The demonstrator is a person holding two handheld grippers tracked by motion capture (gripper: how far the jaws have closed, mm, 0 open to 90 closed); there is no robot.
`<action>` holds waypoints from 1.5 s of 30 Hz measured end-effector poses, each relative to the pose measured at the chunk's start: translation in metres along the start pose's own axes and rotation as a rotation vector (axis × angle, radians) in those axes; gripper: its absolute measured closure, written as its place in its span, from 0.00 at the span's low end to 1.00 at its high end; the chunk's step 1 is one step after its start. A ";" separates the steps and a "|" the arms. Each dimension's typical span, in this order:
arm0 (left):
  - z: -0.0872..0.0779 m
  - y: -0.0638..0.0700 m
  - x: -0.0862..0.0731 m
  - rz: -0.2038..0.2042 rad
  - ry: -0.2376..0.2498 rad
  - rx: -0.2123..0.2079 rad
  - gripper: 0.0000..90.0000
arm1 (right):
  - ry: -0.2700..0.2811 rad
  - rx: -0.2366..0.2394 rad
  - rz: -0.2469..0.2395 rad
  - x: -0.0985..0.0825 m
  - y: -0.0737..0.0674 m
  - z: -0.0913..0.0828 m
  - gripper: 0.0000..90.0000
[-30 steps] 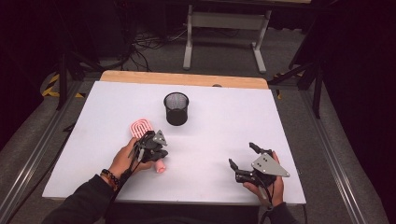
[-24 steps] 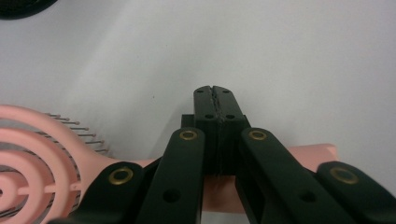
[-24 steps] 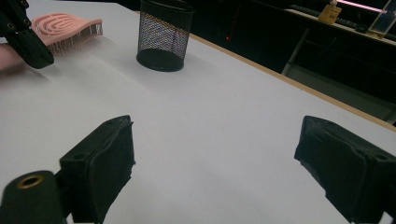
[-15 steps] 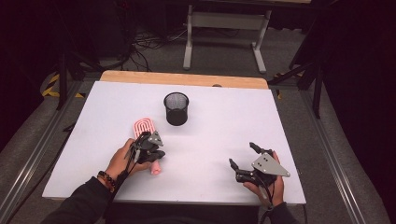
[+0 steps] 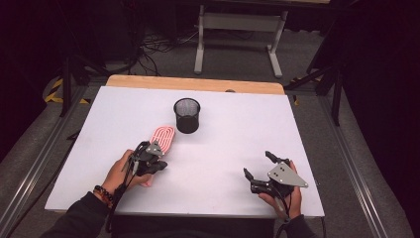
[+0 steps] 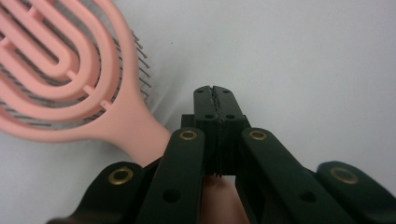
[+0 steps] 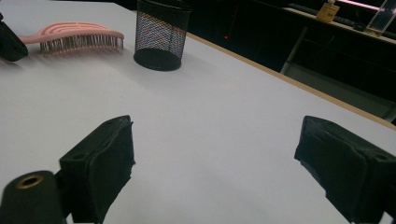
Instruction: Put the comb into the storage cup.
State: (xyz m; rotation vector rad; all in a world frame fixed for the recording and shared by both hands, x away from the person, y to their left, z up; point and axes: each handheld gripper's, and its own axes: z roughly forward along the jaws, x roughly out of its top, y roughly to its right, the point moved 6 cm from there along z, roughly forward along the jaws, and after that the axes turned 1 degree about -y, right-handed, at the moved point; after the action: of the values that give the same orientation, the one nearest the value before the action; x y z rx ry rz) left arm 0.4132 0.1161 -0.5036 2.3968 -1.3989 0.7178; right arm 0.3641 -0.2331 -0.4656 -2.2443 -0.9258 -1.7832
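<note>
1. Where the white rectangular tabletop (image 5: 223, 148) meets its far edge, a light wooden strip (image 5: 193, 83) runs along it; grey floor and dark equipment stands lie beyond.
2. At the near left, the person's left hand (image 5: 119, 171), in a dark sleeve with a beaded bracelet (image 5: 101, 192) at the wrist, holds the left gripper (image 6: 215, 100) low over the tabletop.
3. In the left gripper view, the left gripper's two black jaws are pressed together at the tips, with the pink handle passing beneath them. Whether the jaws pinch the handle cannot be told.
4. The pink plastic vented hairbrush (image 5: 162, 139) lies on the tabletop left of centre, its oval head pointing far and slightly right, its handle running back under the left gripper. In the right gripper view its grey bristles face down.
5. The black wire-mesh cylindrical cup (image 5: 187, 115) stands upright just beyond and to the right of the brush head, close to it but apart.
6. At the near right, the person's right hand (image 5: 283, 197) holds the right gripper (image 5: 257, 166), with a grey three-cornered plate (image 5: 286, 175) on top.
7. The right gripper's jaws are spread wide, with bare tabletop between them, well apart from brush and cup.
</note>
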 end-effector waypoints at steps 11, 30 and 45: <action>-0.007 -0.003 -0.003 0.002 0.027 0.012 0.97 | 0.000 0.002 0.005 0.000 0.001 0.000 0.13; -0.049 -0.031 -0.009 -0.114 0.097 0.252 0.47 | -0.005 -0.008 0.023 0.001 0.004 -0.003 0.15; -0.031 -0.037 -0.013 -0.301 0.008 0.165 0.14 | -0.021 0.046 0.041 0.002 0.000 -0.001 0.18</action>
State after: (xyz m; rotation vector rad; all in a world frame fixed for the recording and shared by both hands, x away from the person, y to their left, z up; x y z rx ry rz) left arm 0.4319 0.1585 -0.4840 2.6467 -0.9760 0.7859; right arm 0.3634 -0.2332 -0.4628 -2.2416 -0.9088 -1.7065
